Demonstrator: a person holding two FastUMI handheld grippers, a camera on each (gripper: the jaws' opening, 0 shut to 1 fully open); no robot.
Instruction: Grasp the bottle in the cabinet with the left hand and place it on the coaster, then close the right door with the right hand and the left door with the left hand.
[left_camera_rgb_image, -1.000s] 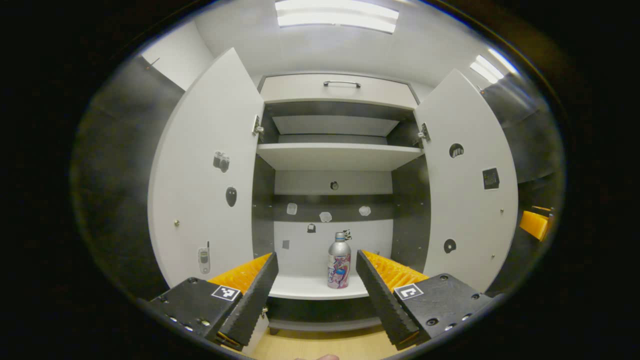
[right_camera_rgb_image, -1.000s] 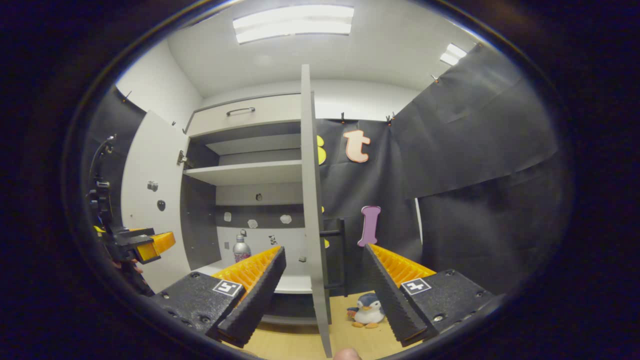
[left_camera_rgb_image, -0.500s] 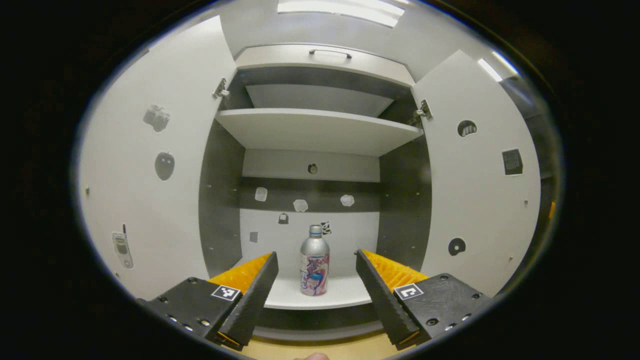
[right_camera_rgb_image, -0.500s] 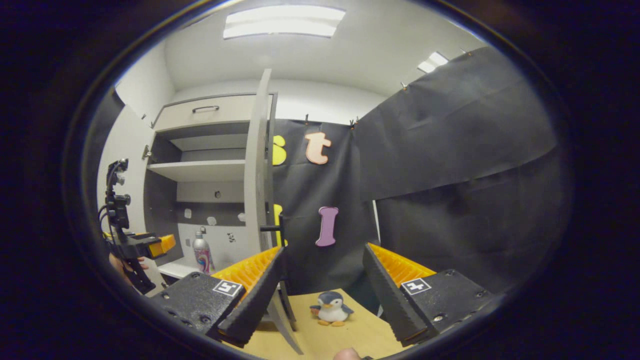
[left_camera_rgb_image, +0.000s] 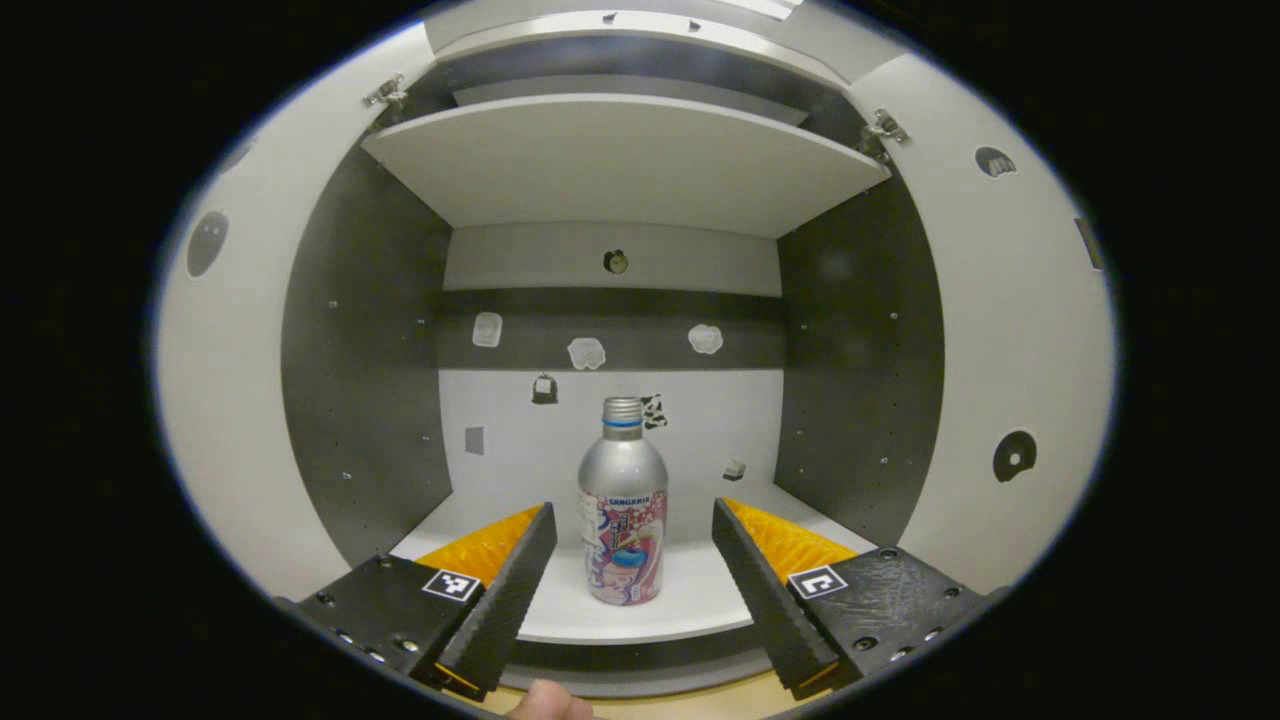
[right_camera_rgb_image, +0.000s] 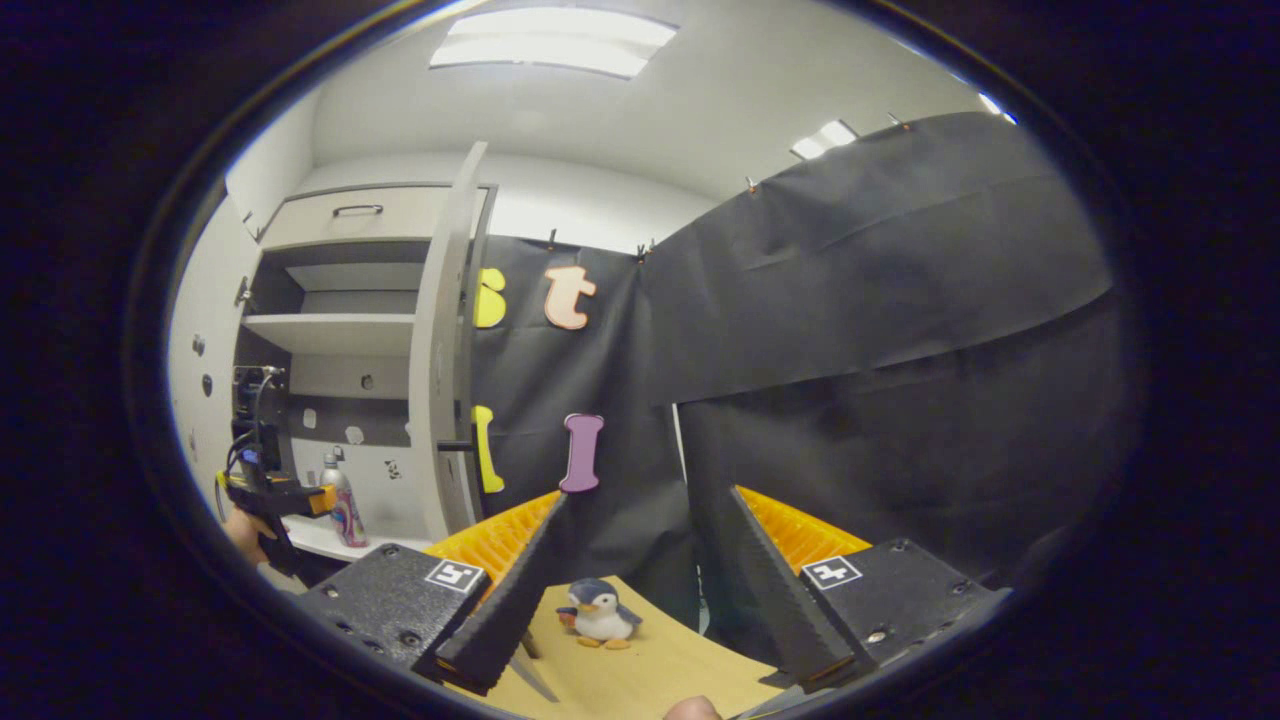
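Before me the cabinet (left_camera_rgb_image: 360, 330) stands with both doors swung wide, its pale lower shelf (left_camera_rgb_image: 690, 605) under a broad upper shelf (left_camera_rgb_image: 620, 160). On that lower shelf the bottle (left_camera_rgb_image: 622, 530) stands upright near the front edge, silver with a printed label and a screw cap. My left hand-held gripper (left_camera_rgb_image: 630, 590) hangs level with it, jaws spread wide, the bottle seen between the two fingers with clear gaps on both sides and nothing touching. My right hand-held gripper (right_camera_rgb_image: 625, 600) is off to the right of the cabinet, jaws likewise apart and holding nothing, facing the black cloth wall beyond the edge of the right door (right_camera_rgb_image: 440, 350). Below it a small penguin toy (right_camera_rgb_image: 598, 612) sits on the wooden floor (right_camera_rgb_image: 660, 660).
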